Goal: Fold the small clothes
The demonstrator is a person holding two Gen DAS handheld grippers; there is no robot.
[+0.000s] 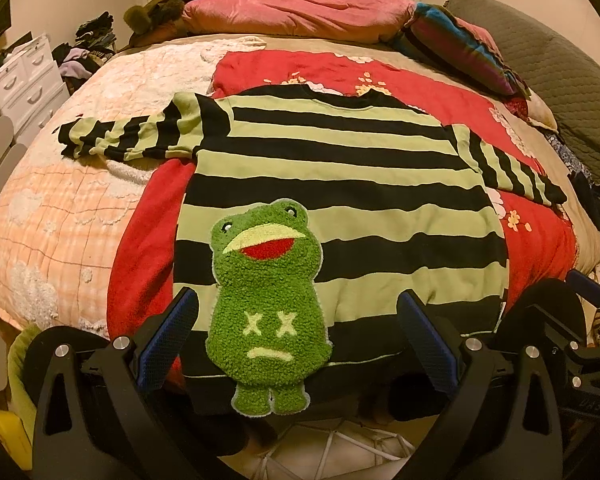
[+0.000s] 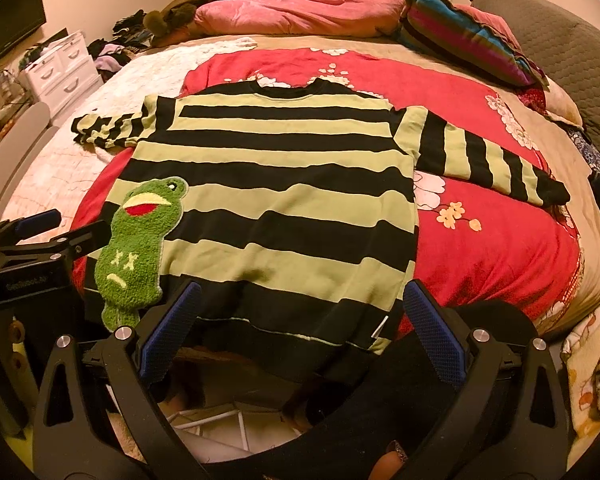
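Folding hasn't begun: sweater (image 1: pixel 340 184) lies flat, face up, on the red blanket (image 2: pixel 480 248) on the bed, sleeves out both sides, hem at the near edge. Left gripper (image 1: pixel 298 320) & right gripper (image 2: pixel 300 312) hover over the hem, fingers wide, holding nothing. Prob best: pinch one sleeve (image 2: pixel 492 160) near the cuff, bring it across the chest w/o dragging the body; keep clear of the bulky frog patch (image 1: pixel 268 312).

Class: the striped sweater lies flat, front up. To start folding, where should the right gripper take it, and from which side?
Probably grip the right sleeve near its dark cuff, coming in from the sweater's outer right: it lies flat, angled away from the body, free to swing across.
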